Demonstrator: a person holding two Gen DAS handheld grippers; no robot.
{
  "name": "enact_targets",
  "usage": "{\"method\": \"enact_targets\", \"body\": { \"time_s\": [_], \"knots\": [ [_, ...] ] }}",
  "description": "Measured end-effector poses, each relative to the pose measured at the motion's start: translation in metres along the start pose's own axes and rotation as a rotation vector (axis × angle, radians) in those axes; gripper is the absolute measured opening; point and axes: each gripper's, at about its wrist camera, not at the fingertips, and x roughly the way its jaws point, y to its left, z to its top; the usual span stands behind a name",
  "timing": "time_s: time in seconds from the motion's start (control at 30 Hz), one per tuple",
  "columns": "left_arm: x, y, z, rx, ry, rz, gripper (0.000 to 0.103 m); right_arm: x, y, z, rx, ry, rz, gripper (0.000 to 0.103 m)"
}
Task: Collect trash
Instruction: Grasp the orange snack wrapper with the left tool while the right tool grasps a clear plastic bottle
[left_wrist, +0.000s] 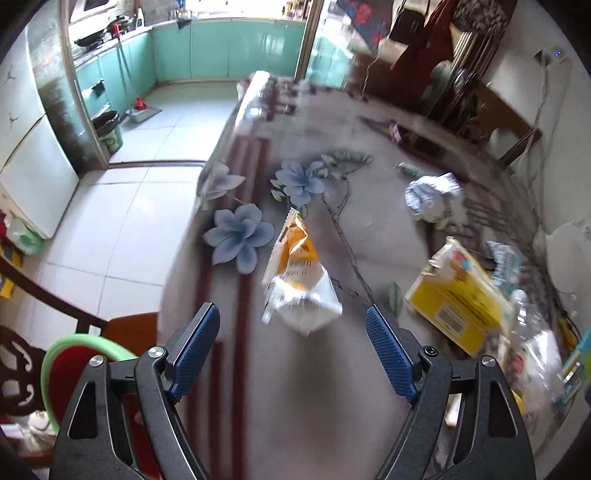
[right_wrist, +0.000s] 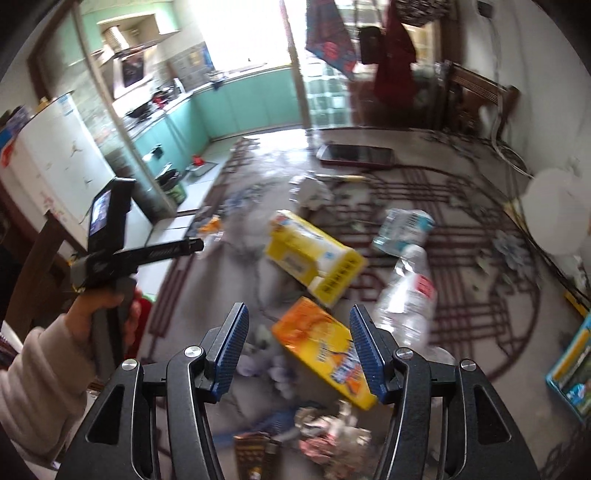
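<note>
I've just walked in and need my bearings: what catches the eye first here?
Litter on a grey floral table: an orange-and-white snack wrapper lies ahead of the open left gripper. An orange juice carton lies between the right gripper fingers, with a yellow box and clear plastic bottle beyond.

Both grippers point steeply down with jaws apart and nothing between the pads: left gripper (left_wrist: 293, 345) wider, right gripper (right_wrist: 297, 349) narrower.
</note>
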Motion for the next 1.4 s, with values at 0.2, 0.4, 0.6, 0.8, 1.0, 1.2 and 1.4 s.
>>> {"method": "enact_targets", "body": {
  "time_s": [0.2, 0.4, 0.6, 0.8, 1.0, 1.2, 1.4],
  "knots": [
    [0.021, -0.005, 0.006, -0.006, 0.025, 0.040, 0.081, -0.003, -0.033, -0.011, 0.079, 0.017, -0.037, 0.056],
    [0.029, -0.002, 0.006, -0.018, 0.052, 0.040, 0.040, 0.003, -0.041, -0.008, 0.097, 0.025, -0.029, 0.056],
    [0.017, 0.003, 0.001, -0.019, 0.039, 0.043, 0.029, 0.010, -0.033, 0.001, 0.070, 0.025, -0.003, 0.056],
    [-0.017, 0.001, -0.013, 0.005, -0.014, 0.041, 0.029, 0.026, -0.052, 0.013, 0.143, 0.030, 0.011, 0.063],
    [-0.057, -0.006, -0.042, 0.017, -0.048, 0.030, 0.029, 0.073, -0.091, 0.009, 0.298, 0.141, -0.024, 0.063],
    [-0.077, -0.003, -0.065, 0.000, -0.041, 0.024, 0.029, 0.096, -0.107, 0.002, 0.364, 0.191, 0.033, 0.063],
    [-0.090, -0.006, -0.080, -0.002, -0.034, 0.032, 0.029, 0.093, -0.105, 0.004, 0.345, 0.169, 0.050, 0.057]
  ]
}}
